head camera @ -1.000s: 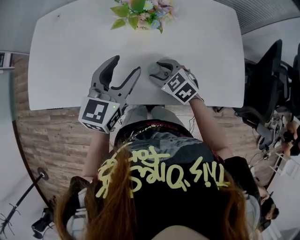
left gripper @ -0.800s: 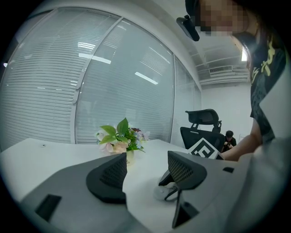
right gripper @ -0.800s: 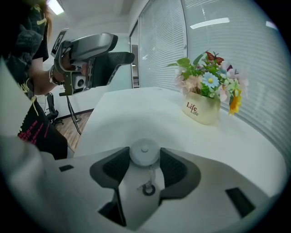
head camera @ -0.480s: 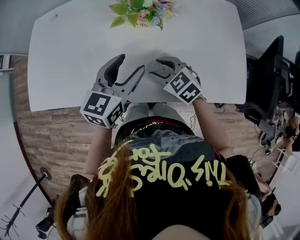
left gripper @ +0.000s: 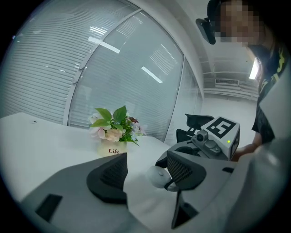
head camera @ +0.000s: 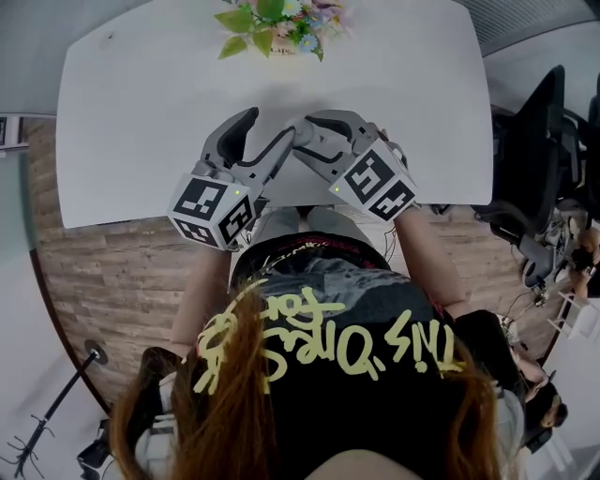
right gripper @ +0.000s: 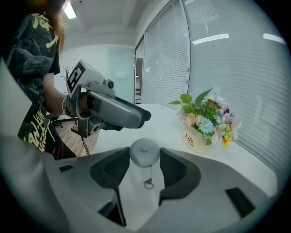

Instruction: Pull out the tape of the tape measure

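Observation:
A small round grey tape measure [right gripper: 144, 152] sits between the pads of my right gripper [right gripper: 144, 160], which is shut on it. A little metal ring [right gripper: 148, 184] dangles from its underside over the white table [head camera: 141, 112]. In the left gripper view the tape measure [left gripper: 157, 176] shows just past the right-hand fingertip. My left gripper [head camera: 265, 129] is open, its jaws closing a little with nothing pressed between the pads. Its right fingertip reaches the tip of the right gripper [head camera: 305, 139]. The head view hides the tape measure behind the fingers.
A pot of artificial flowers [head camera: 272, 23] stands at the table's far edge, beyond both grippers. Black office chairs [head camera: 539, 169] stand off the table's right end. The person's lap is at the near edge, over a wooden floor.
The left gripper has moved right and forward, and the right gripper has drawn back slightly, so their fingertips now meet. The gap that lay between them a second ago is gone.

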Available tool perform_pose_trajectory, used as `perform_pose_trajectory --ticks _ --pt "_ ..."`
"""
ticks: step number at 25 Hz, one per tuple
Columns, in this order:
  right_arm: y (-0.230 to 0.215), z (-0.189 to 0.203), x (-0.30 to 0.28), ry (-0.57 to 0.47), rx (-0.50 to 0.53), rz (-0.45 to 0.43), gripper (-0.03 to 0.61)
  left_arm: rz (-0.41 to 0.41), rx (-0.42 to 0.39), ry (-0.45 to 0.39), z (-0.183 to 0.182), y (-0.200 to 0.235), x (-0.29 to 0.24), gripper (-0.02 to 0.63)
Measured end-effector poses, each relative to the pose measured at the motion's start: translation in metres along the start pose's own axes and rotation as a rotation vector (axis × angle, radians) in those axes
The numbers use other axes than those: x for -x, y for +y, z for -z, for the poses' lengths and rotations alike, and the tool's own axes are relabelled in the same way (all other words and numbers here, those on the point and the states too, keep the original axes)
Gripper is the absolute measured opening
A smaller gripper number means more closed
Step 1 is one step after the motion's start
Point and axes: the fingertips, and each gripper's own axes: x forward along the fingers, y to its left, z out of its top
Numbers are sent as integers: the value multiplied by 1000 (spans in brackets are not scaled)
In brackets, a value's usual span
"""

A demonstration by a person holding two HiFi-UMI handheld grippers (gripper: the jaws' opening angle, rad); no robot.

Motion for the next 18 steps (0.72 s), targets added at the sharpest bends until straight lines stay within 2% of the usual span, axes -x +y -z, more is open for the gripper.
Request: perform_pose_trajectory --ticks 9,18 --pt "3 -31 13 -75 24 11 213 5 39 7 -2 -1 -4 225" --pt "3 -38 14 -81 75 30 213 47 118 2 -3 -2 0 187"
